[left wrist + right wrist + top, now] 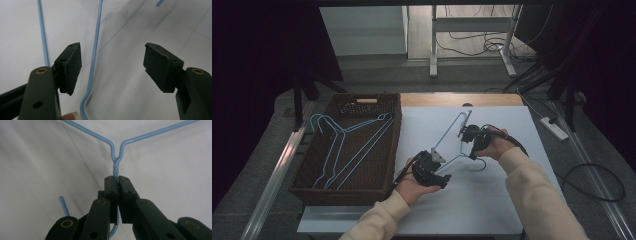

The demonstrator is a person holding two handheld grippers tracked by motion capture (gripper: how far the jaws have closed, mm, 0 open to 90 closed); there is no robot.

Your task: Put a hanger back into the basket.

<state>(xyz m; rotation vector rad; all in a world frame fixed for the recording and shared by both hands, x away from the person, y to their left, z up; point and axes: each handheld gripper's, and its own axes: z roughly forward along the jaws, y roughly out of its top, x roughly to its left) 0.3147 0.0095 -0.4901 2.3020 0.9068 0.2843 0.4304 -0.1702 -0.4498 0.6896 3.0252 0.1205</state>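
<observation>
A light blue wire hanger lies on the white table sheet, its hook toward me. My right gripper is shut on its twisted neck; in the right gripper view the jaws pinch the twist just below the fork of the hanger. My left gripper is at the hanger's near left corner. In the left gripper view it stands open, and one wire of the hanger runs between the pads, close to the left pad and touching neither.
A dark woven basket stands at the table's left with several blue hangers in it. A power strip and cables lie on the floor to the right, and a desk frame stands behind the table.
</observation>
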